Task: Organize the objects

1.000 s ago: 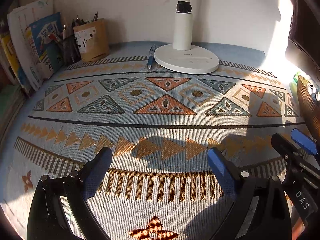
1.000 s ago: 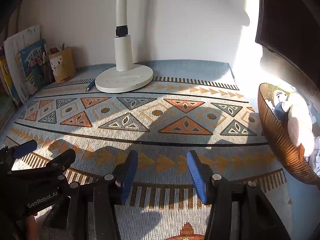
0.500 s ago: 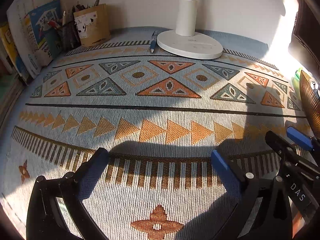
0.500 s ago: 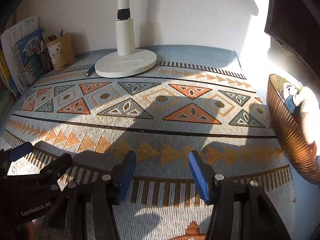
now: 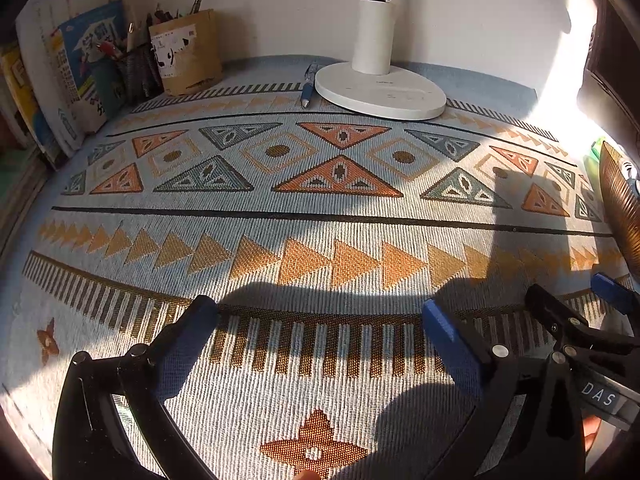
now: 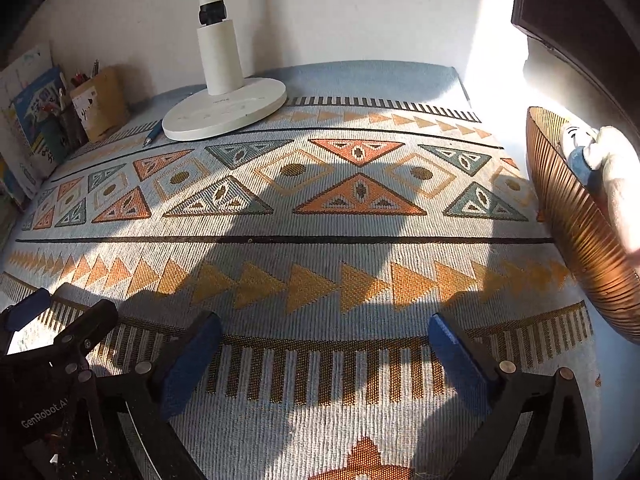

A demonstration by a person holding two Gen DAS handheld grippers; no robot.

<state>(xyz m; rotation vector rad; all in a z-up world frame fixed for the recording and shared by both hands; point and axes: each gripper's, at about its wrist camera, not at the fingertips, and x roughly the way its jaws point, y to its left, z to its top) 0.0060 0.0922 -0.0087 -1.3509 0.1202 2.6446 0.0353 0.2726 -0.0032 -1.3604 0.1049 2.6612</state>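
A blue pen (image 5: 307,88) lies on the patterned cloth (image 5: 256,184) at the far side, right against the white lamp base (image 5: 380,92); the right wrist view shows the same pen (image 6: 154,132). My left gripper (image 5: 318,312) hovers open over the near striped band with nothing between its fingers. Beside it on the right, my right gripper (image 6: 325,326) has its jaws opening, wide apart, nothing between them. Each gripper appears at the edge of the other's view.
A brown pen holder (image 5: 188,56) full of pens and a dark mesh cup stand at the far left beside leaning books (image 5: 60,80). A brown ribbed basket (image 6: 580,232) with soft toys sits at the right edge. A wall runs behind the lamp.
The right gripper's jaws have spread from narrow to wide. The left jaws widened slightly. Both views have tipped a little further down toward the cloth.
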